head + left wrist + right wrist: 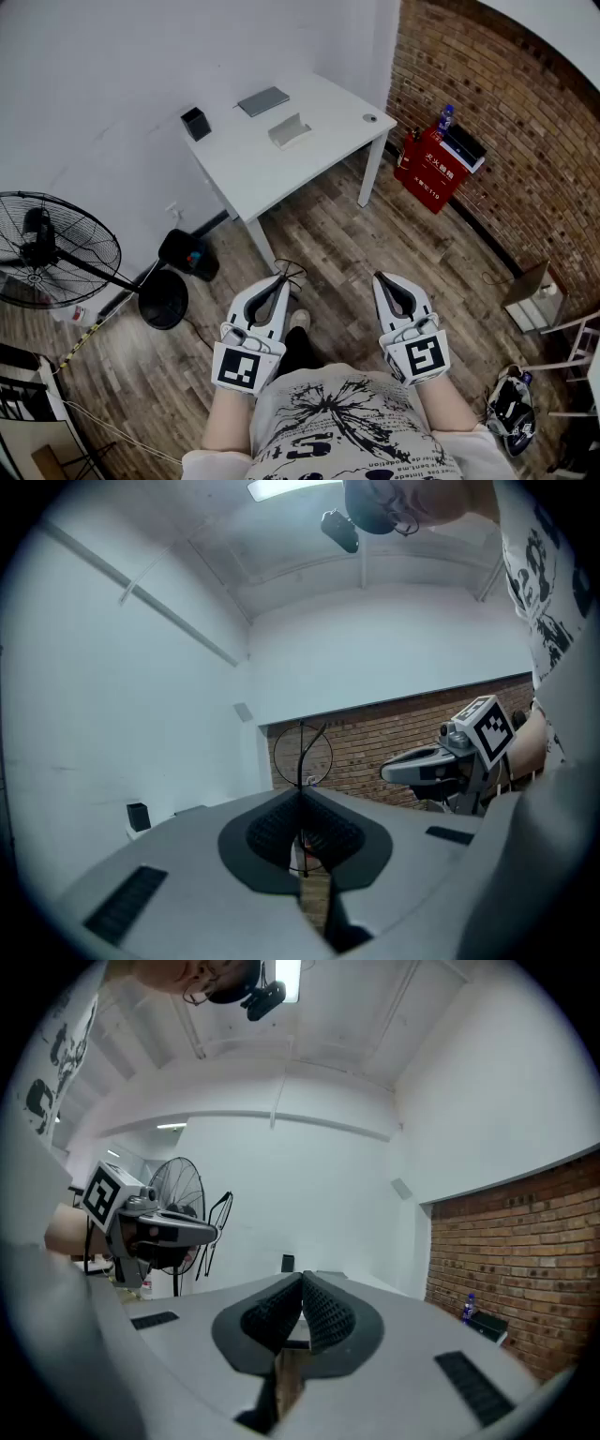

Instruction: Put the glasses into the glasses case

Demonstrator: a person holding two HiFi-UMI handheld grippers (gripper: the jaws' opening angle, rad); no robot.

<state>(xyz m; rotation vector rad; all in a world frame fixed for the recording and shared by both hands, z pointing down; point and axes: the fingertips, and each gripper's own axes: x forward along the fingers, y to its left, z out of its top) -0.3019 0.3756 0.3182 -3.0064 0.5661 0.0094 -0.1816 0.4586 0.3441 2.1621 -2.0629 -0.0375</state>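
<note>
Thin black wire-rimmed glasses (292, 271) stick out from the tip of my left gripper (280, 279), which is shut on them. In the left gripper view the pads of my left gripper (302, 794) pinch the frame, and a round rim of the glasses (302, 755) stands above them. My right gripper (382, 277) is shut with nothing in it; its pads meet at the tip of the right gripper (302, 1279). Both grippers are held level at waist height, far from the white table (281, 173). A pale glasses case (290, 130) lies open on that table.
On the table are also a black cup (195, 123), a flat grey slab (263, 100) and a small round object (370, 118). A standing fan (56, 251) is at the left. A red fire-equipment box (431, 169) leans on the brick wall. Wooden floor lies between me and the table.
</note>
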